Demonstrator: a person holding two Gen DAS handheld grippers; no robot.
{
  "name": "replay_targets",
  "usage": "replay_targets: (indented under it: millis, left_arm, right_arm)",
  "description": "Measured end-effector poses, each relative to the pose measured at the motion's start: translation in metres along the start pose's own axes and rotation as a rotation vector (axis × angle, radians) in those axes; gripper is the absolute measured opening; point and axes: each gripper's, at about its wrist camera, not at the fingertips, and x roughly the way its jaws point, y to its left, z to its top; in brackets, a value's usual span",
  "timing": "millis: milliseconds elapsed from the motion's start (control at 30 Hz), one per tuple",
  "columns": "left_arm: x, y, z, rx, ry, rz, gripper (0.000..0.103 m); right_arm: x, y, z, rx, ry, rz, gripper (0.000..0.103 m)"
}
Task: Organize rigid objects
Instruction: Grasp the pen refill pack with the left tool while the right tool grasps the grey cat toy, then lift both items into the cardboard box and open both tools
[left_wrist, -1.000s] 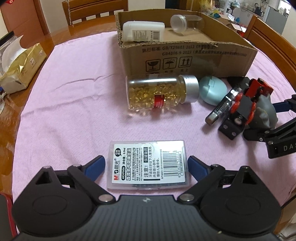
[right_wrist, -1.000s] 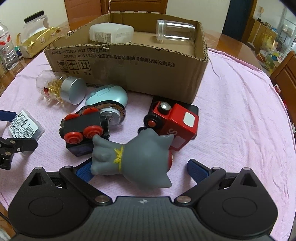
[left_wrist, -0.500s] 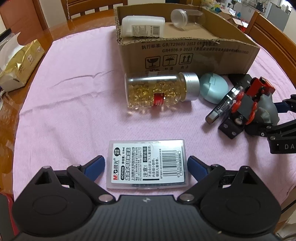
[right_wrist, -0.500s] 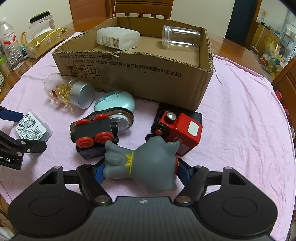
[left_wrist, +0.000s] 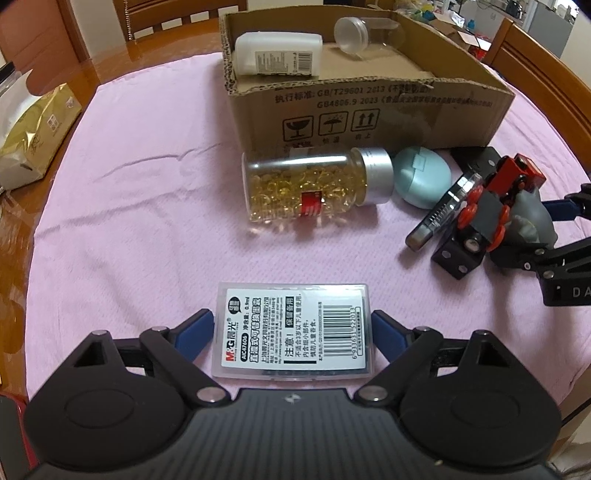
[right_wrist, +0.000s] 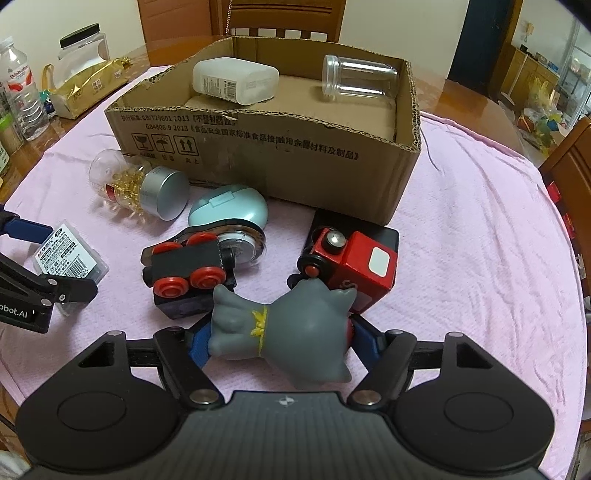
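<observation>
The grey cat figure (right_wrist: 284, 332) is clamped in the right gripper (right_wrist: 277, 339), apparently for transfer to the cardboard box (right_wrist: 280, 147) behind. The clear plastic case (left_wrist: 293, 330), flat on the surface, is bracketed by the left gripper (left_wrist: 293, 330), whose contact cannot be told.

Pink cloth (left_wrist: 147, 184) over the table, soft, slightly nubbly weave, creased in spots. Cardboard box (left_wrist: 369, 107) far centre: matt brown corrugated paper, ragged torn rim. Inside, white matt plastic bottle (left_wrist: 277, 55) and clear glossy jar (right_wrist: 360, 79). Capsule bottle (left_wrist: 310, 184): clear shiny plastic, brushed metal-look cap. Teal case (left_wrist: 421, 177) smooth satin plastic. Flat case (left_wrist: 291, 328) near: clear plastic, glossy paper label. Grey toy (right_wrist: 288, 332) matt, rubbery. Red train (right_wrist: 354, 262) glossy painted. Gold foil bag (left_wrist: 33, 136) far left, shiny, crinkled.
</observation>
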Motion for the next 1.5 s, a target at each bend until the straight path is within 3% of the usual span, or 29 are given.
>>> replay_targets:
  millis: [400,933,1300,1500]
  left_arm:
    - [-0.013,0.000,0.005,0.074,0.023,-0.010,0.090]
    - [-0.073,-0.016,0.036,0.196,-0.020,-0.052,0.090]
    - [-0.103,-0.032,0.082,0.230,-0.145,-0.080,0.090]
    - [-0.097,-0.031,0.117,0.207,-0.205,-0.049,0.090]
  right_arm:
    - [-0.016,-0.011,0.004,-0.014,0.017,0.027,0.077]
    - [-0.060,-0.020,0.025,-0.115,-0.006,0.097,0.077]
    - [-0.080,-0.023,0.057,-0.215,-0.076,0.121,0.077]
    - [-0.085,-0.030,0.083,-0.234,-0.125,0.123,0.077]
